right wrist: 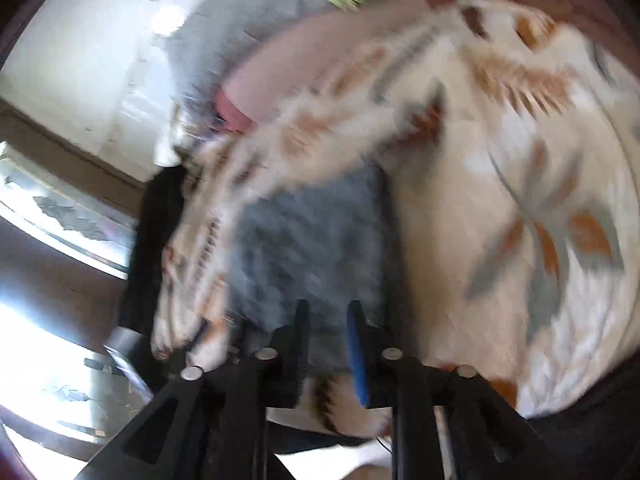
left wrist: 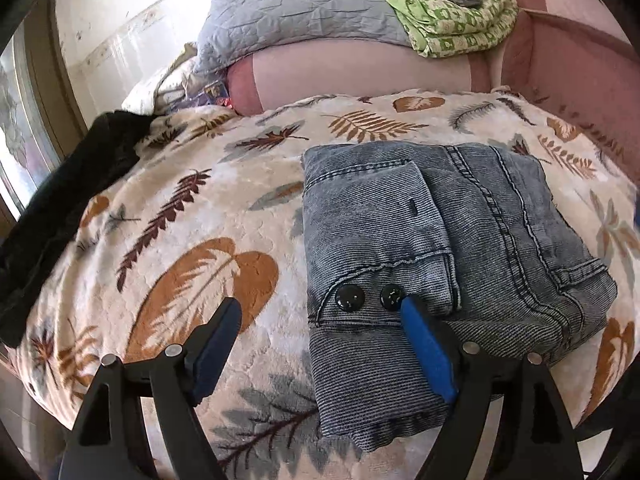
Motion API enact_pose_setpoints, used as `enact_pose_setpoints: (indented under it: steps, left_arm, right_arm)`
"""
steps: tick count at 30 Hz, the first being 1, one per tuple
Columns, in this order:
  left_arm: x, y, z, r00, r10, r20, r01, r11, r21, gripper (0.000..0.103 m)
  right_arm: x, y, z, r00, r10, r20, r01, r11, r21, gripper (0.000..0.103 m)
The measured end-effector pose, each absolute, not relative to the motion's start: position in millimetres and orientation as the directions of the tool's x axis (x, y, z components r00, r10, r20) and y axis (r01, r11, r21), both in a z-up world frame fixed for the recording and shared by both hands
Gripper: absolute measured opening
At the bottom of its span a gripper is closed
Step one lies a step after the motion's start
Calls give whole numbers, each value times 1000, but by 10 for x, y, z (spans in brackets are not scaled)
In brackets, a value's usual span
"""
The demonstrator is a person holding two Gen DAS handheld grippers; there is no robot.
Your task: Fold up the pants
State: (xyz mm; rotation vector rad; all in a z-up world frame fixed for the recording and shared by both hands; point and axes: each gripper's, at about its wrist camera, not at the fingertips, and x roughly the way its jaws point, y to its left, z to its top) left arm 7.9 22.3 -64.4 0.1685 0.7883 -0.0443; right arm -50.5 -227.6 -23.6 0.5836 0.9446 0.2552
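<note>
Grey-blue denim pants (left wrist: 440,232) lie folded into a compact bundle on a cream blanket with a leaf print (left wrist: 192,216); two black buttons face me near the front edge. My left gripper (left wrist: 320,314) is open wide just above the bundle's near left corner. Its blue-padded right finger (left wrist: 424,344) lies over the denim beside the buttons, and its left finger hangs over the bare blanket. The right wrist view is badly blurred. There, the right gripper (right wrist: 328,314) shows a narrow gap with nothing pinched, and the pants (right wrist: 312,232) sit beyond its tips.
A black garment (left wrist: 80,200) lies along the blanket's left edge by a window (left wrist: 24,128). Behind the bed, a grey quilt (left wrist: 300,12) and a green patterned cover (left wrist: 452,24) are piled on pink upholstery (left wrist: 568,64). Bare blanket (right wrist: 500,200) stretches right of the pants.
</note>
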Motion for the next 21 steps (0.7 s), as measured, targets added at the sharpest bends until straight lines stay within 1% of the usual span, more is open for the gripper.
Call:
enact_pose_setpoints:
  steps: [1, 3, 5, 6, 7, 8, 9, 11, 13, 14, 15, 16, 17, 18, 20, 21]
  left_arm:
    - [74, 226, -635, 707, 23, -707, 104, 985, 135, 83]
    - [68, 202, -666, 710, 22, -704, 107, 985, 139, 83]
    - [69, 212, -676, 710, 13, -704, 107, 986, 126, 83]
    - [71, 221, -675, 710, 6, -704, 108, 987, 117, 83]
    - [76, 245, -653, 708, -12, -706, 113, 989, 97, 83]
    - [80, 270, -626, 705, -33, -709, 119, 990, 73, 82]
    - [88, 313, -568, 693, -68, -718, 131, 991, 33, 82]
    - [37, 430, -354, 736, -120, -666, 115, 992, -53, 82]
    - [39, 454, -231, 771, -115, -627, 92, 993, -69, 82]
    - [108, 391, -272, 755, -102, -647, 103, 994, -38, 82]
    - [183, 314, -388, 717, -87, -692, 124, 992, 4, 82]
    - [268, 191, -629, 648, -49, -760, 155, 986, 68, 82]
    - [240, 168, -731, 667, -28, -745, 143, 985, 91, 83]
    - [200, 182, -721, 693, -36, -720, 136, 987, 81, 83]
    - [198, 177, -694, 688, -39, -725, 144, 986, 84, 83]
    - [208, 172, -703, 686, -42, -726, 148, 985, 84, 83]
  right_arm:
    - [-468, -2225, -166, 578, 470, -667, 13, 812, 584, 39]
    - [-317, -2085, -118, 569, 509, -646, -28, 797, 603, 48]
    - [-182, -1968, -302, 523, 533, -665, -29, 791, 611, 48]
    - [-132, -1912, -496, 482, 508, -713, -14, 819, 574, 48]
    - [-99, -1880, -814, 414, 465, -782, 35, 851, 524, 47]
    - [-126, -1897, -1087, 372, 486, -791, 65, 836, 544, 43]
    - [-238, -1962, -1132, 447, 480, -755, 38, 833, 552, 32]
    - [-311, -2010, -1057, 440, 496, -749, 23, 827, 561, 32]
    - [-261, -2051, -1026, 410, 506, -759, 42, 821, 570, 31]
    - [-236, -2040, -1020, 397, 503, -768, 41, 826, 563, 31]
    - [-222, -2030, -991, 382, 498, -779, 42, 832, 553, 32]
    - [-191, -2002, -954, 362, 490, -793, 38, 842, 538, 34]
    - [-159, -1986, -878, 345, 474, -810, 35, 856, 516, 34]
    - [-89, -1935, -797, 352, 464, -812, 35, 861, 507, 34]
    - [22, -1938, -542, 410, 466, -784, 8, 858, 514, 36]
    - [101, -1943, -405, 437, 469, -767, -7, 855, 519, 40]
